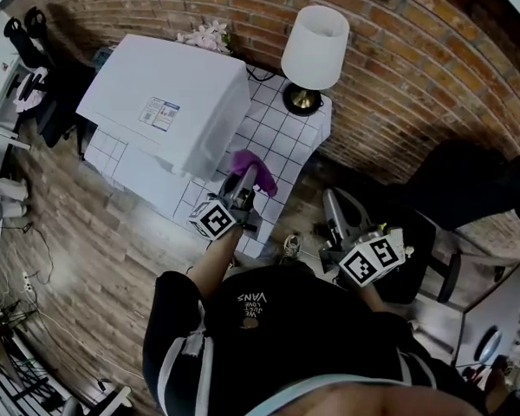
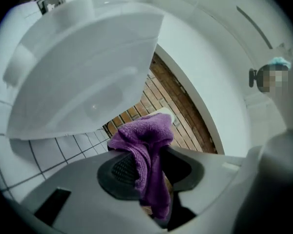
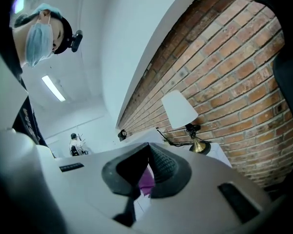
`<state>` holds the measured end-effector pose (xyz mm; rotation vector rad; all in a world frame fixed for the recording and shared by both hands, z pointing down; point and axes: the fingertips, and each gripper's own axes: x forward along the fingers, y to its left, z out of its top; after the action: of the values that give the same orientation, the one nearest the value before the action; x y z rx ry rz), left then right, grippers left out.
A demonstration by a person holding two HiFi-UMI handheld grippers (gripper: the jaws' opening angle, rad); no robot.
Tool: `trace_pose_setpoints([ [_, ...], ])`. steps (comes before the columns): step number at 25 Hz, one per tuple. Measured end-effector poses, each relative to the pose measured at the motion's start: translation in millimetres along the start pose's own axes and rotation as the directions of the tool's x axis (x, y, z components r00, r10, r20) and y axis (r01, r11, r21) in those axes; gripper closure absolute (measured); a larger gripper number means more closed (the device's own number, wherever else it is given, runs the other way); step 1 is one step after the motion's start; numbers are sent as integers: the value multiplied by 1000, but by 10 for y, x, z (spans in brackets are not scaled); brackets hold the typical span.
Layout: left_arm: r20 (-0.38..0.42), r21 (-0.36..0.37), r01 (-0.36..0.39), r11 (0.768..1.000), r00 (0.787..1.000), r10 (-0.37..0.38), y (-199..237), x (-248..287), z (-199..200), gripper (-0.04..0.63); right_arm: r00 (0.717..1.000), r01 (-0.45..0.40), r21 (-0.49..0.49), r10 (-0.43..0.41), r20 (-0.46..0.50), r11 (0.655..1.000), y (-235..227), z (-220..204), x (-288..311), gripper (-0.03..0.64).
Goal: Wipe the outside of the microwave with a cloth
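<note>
Cloth [image 2: 147, 139]: purple terry, small, limp and light. It bunches and drapes with no stiffness. I'd judge it won't slip on ribbed pads, though a loose tail could drag or fold under during a wipe. Best taken by a gathered fold near the middle, leaving a wad proud of the tips to meet the surface. Left gripper [image 1: 240, 191]: jaws closed on the cloth with a fold pinched between the pads, a wad bunched above the tips and a tail hanging down between the jaws. The cloth is in the air over the tiled table [image 1: 282, 137], just off the microwave's near corner; cannot tell if it touches the casing. Microwave [image 1: 166, 100]: white box with a smooth hard shell, at 11 o'clock from the left gripper in the head view, filling 10 to 12 o'clock in the left gripper view. Likely heavy enough not to shift under a light wipe. Lamp [image 1: 315, 48] at 1 o'clock on the table's far corner, well apart from the cloth. Right gripper [image 3: 147, 152]: jaws drawn together, tips meeting, nothing held; the purple in the slit below the tips is the cloth farther off. It hangs at 4 o'clock from the left gripper, off the table and well apart from the microwave
</note>
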<state>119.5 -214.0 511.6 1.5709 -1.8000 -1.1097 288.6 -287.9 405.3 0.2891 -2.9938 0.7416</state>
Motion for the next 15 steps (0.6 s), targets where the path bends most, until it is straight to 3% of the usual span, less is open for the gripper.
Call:
trace_pose_setpoints([
  [6,-94,166,33,986,995,-18,-82,-863,391,466,999,10,0,-10,49,1000,701,-252,201,617],
  [15,-120,373,60,926,993,-16,-146,-2000,1195,466,995,21,-4,-20,101,1000,1617,-677,474,617],
])
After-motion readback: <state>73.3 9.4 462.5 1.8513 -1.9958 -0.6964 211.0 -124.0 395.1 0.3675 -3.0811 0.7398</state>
